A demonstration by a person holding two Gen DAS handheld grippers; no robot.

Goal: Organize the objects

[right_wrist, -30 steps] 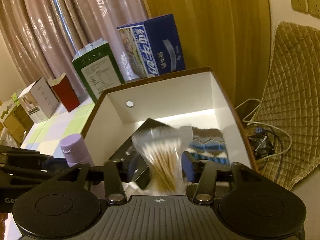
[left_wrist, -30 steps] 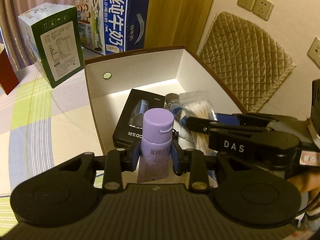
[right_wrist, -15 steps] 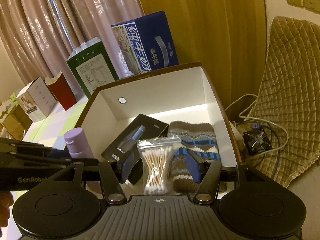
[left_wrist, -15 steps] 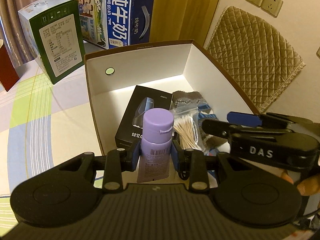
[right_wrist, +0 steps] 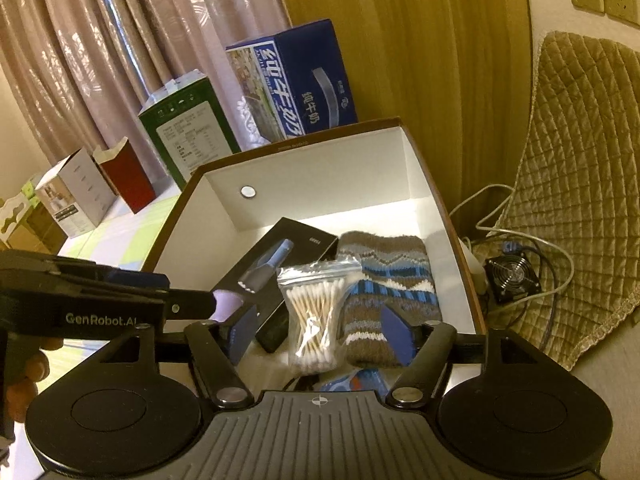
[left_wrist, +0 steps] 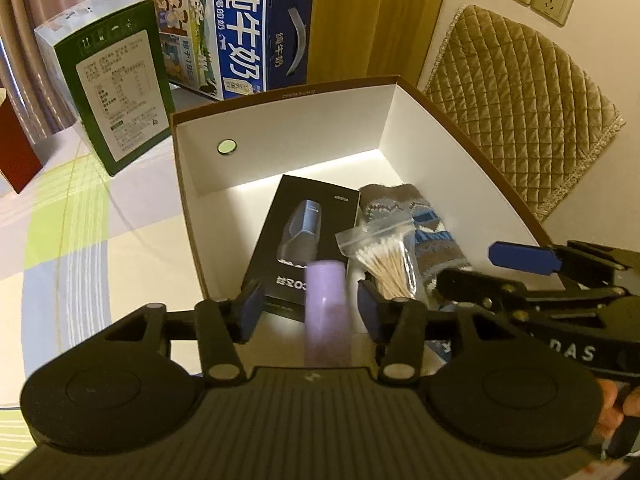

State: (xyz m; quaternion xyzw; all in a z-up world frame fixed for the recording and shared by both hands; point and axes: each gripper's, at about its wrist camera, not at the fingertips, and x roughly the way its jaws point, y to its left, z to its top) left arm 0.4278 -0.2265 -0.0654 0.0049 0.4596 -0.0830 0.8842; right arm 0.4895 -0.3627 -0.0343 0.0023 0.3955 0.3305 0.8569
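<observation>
Left tool [left_wrist: 310, 308]: spread wide, purple bottle [left_wrist: 328, 312] blurred between pads, untouched | right tool [right_wrist: 318, 332]: released, empty

The left hand-held gripper [left_wrist: 310, 306] has its fingers spread wide. To its right, level with it, the right hand-held gripper [right_wrist: 318, 334] is likewise spread, its fingers [right_wrist: 394, 334] gripping nothing.
</observation>
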